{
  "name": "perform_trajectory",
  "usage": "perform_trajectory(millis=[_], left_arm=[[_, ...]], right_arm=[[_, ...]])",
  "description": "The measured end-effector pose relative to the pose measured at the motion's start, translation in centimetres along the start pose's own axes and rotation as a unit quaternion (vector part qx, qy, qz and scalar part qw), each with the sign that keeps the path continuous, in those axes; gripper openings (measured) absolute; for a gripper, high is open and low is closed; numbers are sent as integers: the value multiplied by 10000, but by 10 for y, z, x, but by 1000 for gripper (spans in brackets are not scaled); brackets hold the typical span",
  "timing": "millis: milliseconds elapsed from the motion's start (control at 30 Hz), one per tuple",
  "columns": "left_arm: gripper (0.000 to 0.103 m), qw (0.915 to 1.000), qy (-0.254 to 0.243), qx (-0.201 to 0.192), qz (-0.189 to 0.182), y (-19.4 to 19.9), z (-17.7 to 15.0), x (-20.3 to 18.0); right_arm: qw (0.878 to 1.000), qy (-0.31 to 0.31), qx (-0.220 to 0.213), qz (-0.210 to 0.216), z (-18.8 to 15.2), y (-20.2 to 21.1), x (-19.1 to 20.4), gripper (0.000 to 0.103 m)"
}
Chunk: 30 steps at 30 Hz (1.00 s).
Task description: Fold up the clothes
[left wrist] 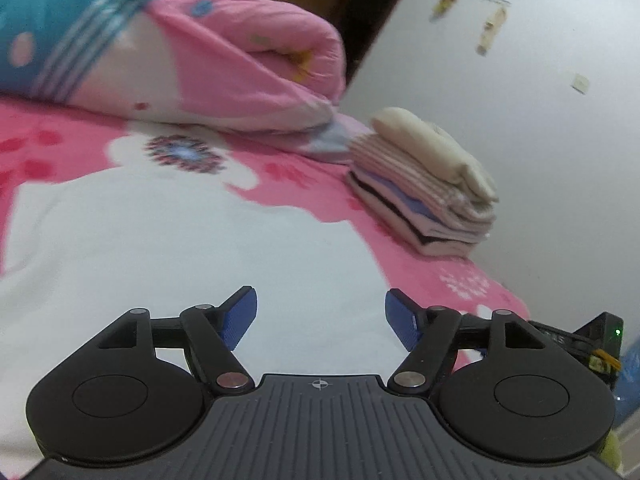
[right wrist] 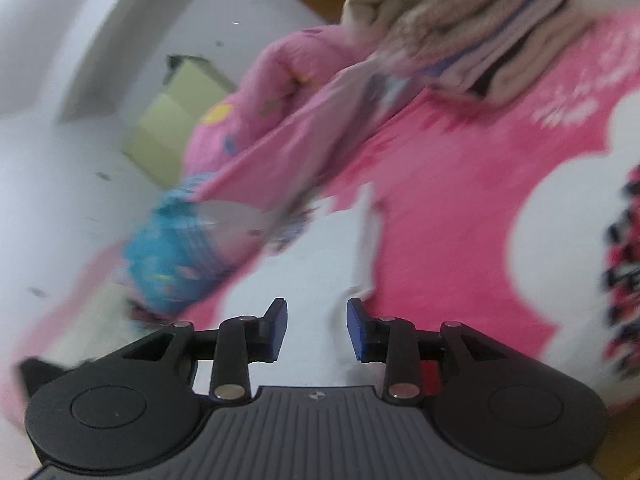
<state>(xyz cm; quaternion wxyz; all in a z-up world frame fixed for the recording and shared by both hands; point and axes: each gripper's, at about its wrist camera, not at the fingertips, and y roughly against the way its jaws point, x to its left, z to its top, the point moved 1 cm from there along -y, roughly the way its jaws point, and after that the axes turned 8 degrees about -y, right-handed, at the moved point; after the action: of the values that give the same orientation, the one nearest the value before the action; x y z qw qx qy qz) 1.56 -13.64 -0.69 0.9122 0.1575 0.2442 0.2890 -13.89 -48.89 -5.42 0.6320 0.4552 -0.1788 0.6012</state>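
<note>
Folded clothes (left wrist: 424,184) sit in a neat stack near the far edge of the bed (left wrist: 304,184), close to the white wall (left wrist: 520,120), with a cream piece on top and striped and darker layers beneath. We see a white garment (left wrist: 180,248) spread flat on the pink floral sheet, directly under both tools. Our left claw (left wrist: 321,318) hovers low over it with its blue pads well apart and nothing between them. Our right claw (right wrist: 316,328) is also parted and empty above the same white cloth (right wrist: 304,280), though that view is smeared by motion, so we cannot say how the cloth's edge lies there. A rolled pink quilt (left wrist: 240,52) lies behind. As we judge it, several pieces already stand folded, while the white garment lies flat and appears unfolded; no other loose clothing shows in either view.
</note>
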Motion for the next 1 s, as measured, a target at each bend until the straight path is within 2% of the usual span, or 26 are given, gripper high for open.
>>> perform_trajectory(millis=[33, 133, 200, 233, 300, 333, 433, 500, 533, 567, 667, 733, 833, 900, 1000], left_arm=[[71, 10000, 67, 0, 24, 6, -4, 6], [71, 9997, 229, -10, 127, 20, -16, 20], [71, 9992, 301, -20, 253, 24, -21, 28], [71, 9989, 341, -28, 309, 27, -23, 32], [71, 9983, 434, -53, 382, 31, -26, 40], [71, 9981, 457, -63, 408, 33, -28, 44], [71, 9975, 514, -99, 485, 39, -32, 54], [71, 9976, 450, -155, 511, 43, -34, 57], [71, 9976, 417, -183, 525, 46, -35, 59], [71, 9976, 385, -211, 538, 48, -36, 61], [71, 9975, 288, -296, 578, 55, -38, 66], [71, 9972, 245, -332, 626, 56, -40, 69], [71, 9967, 272, -319, 689, 55, -47, 76], [71, 9965, 307, -300, 724, 53, -52, 81], [71, 9960, 358, -270, 777, 51, -60, 87]], right_arm=[[9996, 111, 14, -252, -1, -3, 2, 36], [9975, 306, 245, -588, -7, -21, 3, 33], [9976, 117, 395, -563, -9, -30, -3, 21], [9982, -192, 446, -351, -9, -32, -8, 6], [9949, -870, 505, 94, -9, -36, -19, 3], [9926, -1108, 485, 56, -9, -39, -26, 3], [9783, -2023, 440, -37, -8, -44, -54, 5], [9646, -2612, 289, 214, -10, -35, -67, 13], [9649, -2616, 119, 182, -9, -27, -65, 30], [9650, -2618, -53, 150, -8, -19, -63, 41], [9732, -2278, -315, 43, -6, -1, -45, 41], [9797, -1979, -293, 85, -7, 0, -28, 41], [9889, -1467, -20, 223, -14, -14, 0, 41], [9907, -1303, 180, 341, -20, -28, 12, 39], [9892, -1390, 360, 280, -29, -44, 13, 37]])
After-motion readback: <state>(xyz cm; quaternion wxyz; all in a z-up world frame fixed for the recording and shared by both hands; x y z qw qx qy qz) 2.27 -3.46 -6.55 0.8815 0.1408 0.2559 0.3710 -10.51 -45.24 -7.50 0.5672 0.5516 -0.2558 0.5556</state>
